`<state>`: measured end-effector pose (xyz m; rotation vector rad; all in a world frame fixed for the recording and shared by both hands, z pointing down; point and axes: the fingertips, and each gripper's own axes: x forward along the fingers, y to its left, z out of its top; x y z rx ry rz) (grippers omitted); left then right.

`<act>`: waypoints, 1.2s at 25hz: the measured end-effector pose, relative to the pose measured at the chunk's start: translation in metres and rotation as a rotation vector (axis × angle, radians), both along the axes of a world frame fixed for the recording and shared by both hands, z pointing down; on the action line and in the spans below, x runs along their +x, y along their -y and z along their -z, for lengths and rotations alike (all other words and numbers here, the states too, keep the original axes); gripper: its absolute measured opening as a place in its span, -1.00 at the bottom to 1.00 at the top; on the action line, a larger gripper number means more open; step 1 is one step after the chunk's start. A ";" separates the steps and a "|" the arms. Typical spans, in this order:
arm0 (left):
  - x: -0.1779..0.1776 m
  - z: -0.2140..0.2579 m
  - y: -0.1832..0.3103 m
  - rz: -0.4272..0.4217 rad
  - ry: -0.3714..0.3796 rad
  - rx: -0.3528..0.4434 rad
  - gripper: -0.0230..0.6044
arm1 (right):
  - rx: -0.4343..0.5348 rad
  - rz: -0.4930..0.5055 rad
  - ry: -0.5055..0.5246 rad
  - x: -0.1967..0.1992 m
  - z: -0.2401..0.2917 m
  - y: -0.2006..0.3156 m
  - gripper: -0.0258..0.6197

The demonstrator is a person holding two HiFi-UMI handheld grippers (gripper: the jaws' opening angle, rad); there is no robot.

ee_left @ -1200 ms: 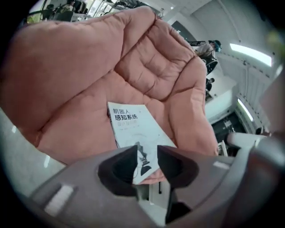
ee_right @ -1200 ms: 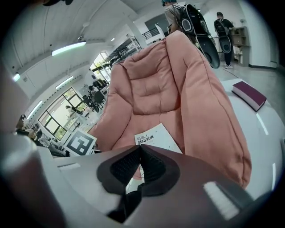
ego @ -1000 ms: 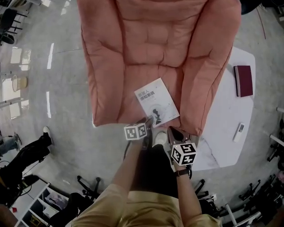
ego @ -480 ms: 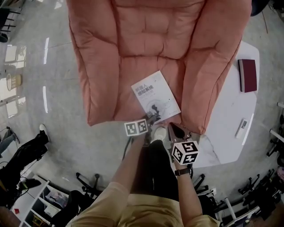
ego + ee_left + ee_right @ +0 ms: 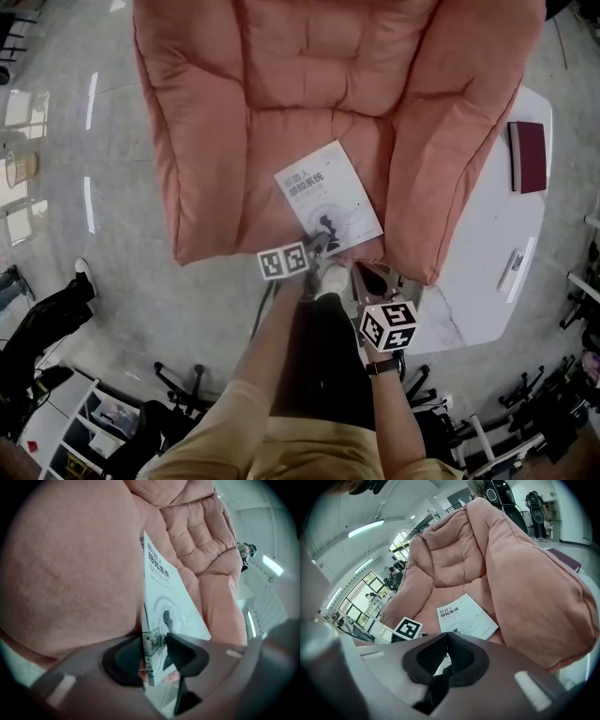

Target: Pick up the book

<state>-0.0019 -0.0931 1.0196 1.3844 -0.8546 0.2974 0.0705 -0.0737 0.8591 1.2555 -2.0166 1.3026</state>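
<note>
A white paperback book (image 5: 328,197) lies flat on the seat of a pink armchair (image 5: 281,94), near the seat's front edge. My left gripper (image 5: 319,246) is at the book's near corner. In the left gripper view that corner of the book (image 5: 168,597) stands between the two pads, and the left gripper (image 5: 153,654) is closing on it with a narrow gap still showing on one side. My right gripper (image 5: 366,275) hangs just right of it, below the seat front, shut and holding nothing. From the right gripper (image 5: 449,656) I see the book (image 5: 464,618) ahead on the cushion.
A white side table (image 5: 487,234) stands to the right of the chair, with a dark red book (image 5: 528,157) and a white remote (image 5: 511,270) on it. The chair's thick right arm (image 5: 450,141) rises beside the book. Chairs and racks line the floor's edges.
Both grippers have sunk toward the seat front. The left gripper has come up to the book's near corner, which now sits between its jaws.
</note>
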 end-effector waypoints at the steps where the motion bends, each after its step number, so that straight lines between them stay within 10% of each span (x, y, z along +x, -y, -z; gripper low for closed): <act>1: 0.001 0.000 0.001 0.004 -0.012 0.007 -0.46 | -0.002 -0.001 0.001 0.000 -0.002 -0.001 -0.90; 15: -0.014 0.075 0.010 0.313 -0.183 0.048 -0.77 | 0.028 -0.016 0.001 0.009 0.017 0.008 -0.90; 30: -0.019 0.155 -0.003 0.369 -0.169 -0.020 -0.77 | 0.092 -0.076 0.034 0.021 0.089 0.023 -0.90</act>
